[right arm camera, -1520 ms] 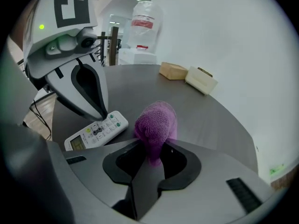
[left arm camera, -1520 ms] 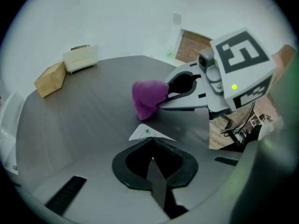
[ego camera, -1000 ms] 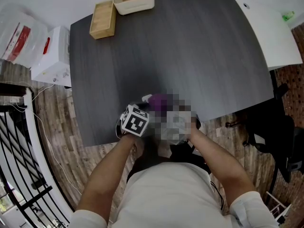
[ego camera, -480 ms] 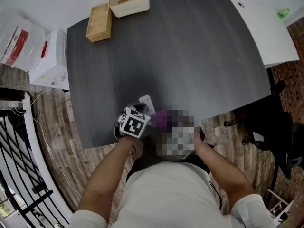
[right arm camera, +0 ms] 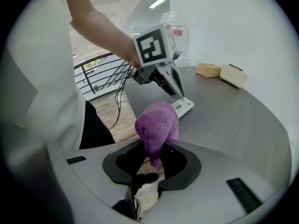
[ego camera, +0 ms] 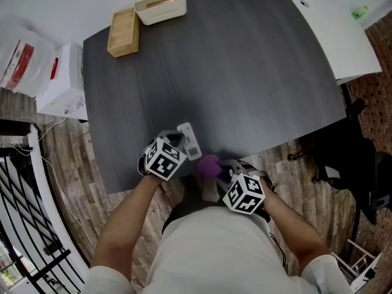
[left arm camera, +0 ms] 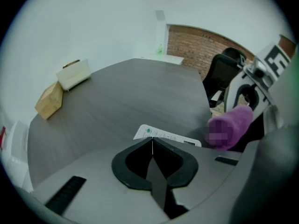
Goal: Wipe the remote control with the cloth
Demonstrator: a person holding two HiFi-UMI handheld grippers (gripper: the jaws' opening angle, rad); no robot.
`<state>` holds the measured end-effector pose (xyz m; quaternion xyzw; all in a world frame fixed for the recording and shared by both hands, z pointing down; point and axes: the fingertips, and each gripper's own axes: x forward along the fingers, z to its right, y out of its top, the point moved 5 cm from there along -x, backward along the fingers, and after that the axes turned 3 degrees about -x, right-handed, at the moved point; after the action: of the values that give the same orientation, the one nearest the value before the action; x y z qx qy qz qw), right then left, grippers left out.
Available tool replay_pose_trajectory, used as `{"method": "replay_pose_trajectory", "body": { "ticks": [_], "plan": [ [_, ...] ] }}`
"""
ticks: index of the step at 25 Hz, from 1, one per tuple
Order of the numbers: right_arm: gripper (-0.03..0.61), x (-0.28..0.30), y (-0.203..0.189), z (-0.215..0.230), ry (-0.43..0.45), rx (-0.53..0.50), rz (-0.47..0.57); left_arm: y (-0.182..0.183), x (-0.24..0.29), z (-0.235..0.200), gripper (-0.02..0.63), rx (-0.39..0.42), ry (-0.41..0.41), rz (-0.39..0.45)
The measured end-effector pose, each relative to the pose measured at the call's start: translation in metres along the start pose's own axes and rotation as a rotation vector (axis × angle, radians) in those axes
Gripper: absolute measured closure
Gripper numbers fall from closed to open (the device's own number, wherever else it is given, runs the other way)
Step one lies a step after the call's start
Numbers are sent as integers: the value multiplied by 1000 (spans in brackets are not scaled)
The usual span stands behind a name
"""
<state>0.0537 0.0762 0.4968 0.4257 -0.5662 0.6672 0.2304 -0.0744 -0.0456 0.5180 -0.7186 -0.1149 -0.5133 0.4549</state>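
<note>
The white remote (ego camera: pixel 189 141) lies on the dark grey table (ego camera: pixel 245 72) near its front edge. My left gripper (ego camera: pixel 178 141) is shut, its tips resting on the remote's near end (left arm camera: pixel 164 135); I cannot tell whether they pinch it. My right gripper (ego camera: pixel 222 171) is shut on a bunched purple cloth (ego camera: pixel 210 164), held at the table's edge just right of the remote and apart from it. In the right gripper view the cloth (right arm camera: pixel 158 122) stands up from between the jaws (right arm camera: pixel 156 147), with the left gripper (right arm camera: pixel 180 93) and the remote (right arm camera: pixel 184 107) beyond it.
A wooden box (ego camera: pixel 123 32) and a cream box (ego camera: pixel 160 3) sit at the table's far left corner. A white table (ego camera: pixel 331 29) adjoins on the right, with a black chair (ego camera: pixel 361 164) below it. White cartons (ego camera: pixel 61 81) and a railing stand on the left floor.
The right gripper has drawn the purple cloth back off the remote toward the front edge, leaving the remote uncovered. The left gripper has stayed on the remote and rolled a little.
</note>
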Motion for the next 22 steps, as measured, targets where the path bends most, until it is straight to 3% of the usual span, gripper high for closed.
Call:
{"method": "replay_pose_trajectory", "body": {
  "ticks": [5,7,9,11,13,15,18,22],
  "plan": [
    [480,-14,-6,14,-59,90,19,11,-22,0,599,321,-102,51],
    [480,-17,-9,17,-77,95,11,10,-23,5,484,481,-163,18],
    [480,-21,-12,18,-92,102,8,7,-20,13,409,695,-212,-36],
    [480,-25,-15,19,-106,110,6,-2,-13,22,363,959,-258,-112],
    [480,-29,-17,20,-119,120,2,-11,-6,28,345,1196,-303,-186],
    [480,-32,-20,20,-130,133,-2,-15,1,33,336,1362,-339,-233],
    [480,-38,-25,20,-149,153,-5,-12,14,38,327,1499,-377,-280],
    [480,-44,-33,19,-166,183,-8,-11,27,46,324,1590,-421,-346]
  ]
}}
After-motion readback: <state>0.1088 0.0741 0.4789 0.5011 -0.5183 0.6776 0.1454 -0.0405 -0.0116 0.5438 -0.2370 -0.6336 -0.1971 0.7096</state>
